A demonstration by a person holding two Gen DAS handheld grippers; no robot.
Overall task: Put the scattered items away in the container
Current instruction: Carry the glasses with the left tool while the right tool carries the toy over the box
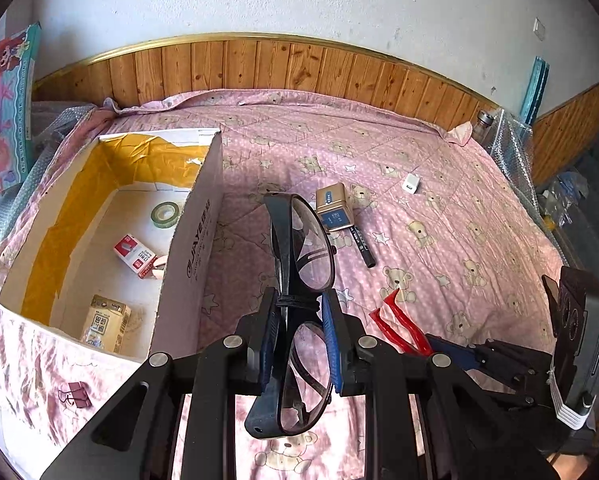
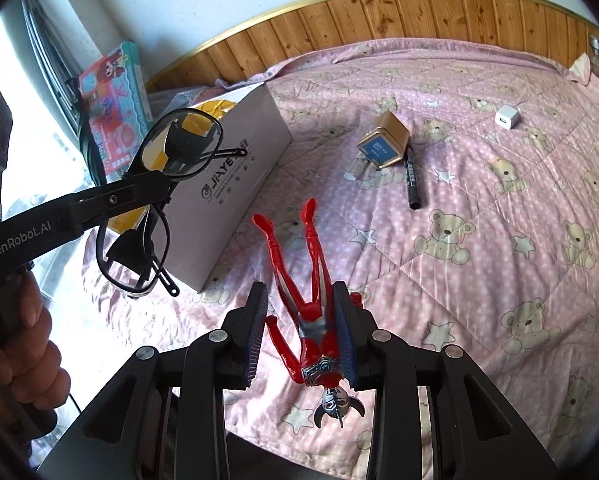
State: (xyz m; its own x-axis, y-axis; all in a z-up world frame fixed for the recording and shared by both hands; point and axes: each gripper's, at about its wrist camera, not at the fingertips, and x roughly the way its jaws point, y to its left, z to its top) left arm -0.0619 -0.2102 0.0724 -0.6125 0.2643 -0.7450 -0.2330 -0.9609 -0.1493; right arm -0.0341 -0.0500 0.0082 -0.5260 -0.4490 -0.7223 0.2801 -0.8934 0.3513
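Pinching the folded glasses (image 1: 299, 304) by the bridge, the left gripper (image 1: 299, 312) carries them toward the box (image 1: 187, 248), while the right gripper (image 2: 299, 320) stands half-open around the red figure (image 2: 303, 304).

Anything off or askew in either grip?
Yes. In the right gripper the red figure sits off-centre against one pad, with a gap to the other pad, so that hold looks loose. The left gripper pinches the glasses at the bridge, centred.
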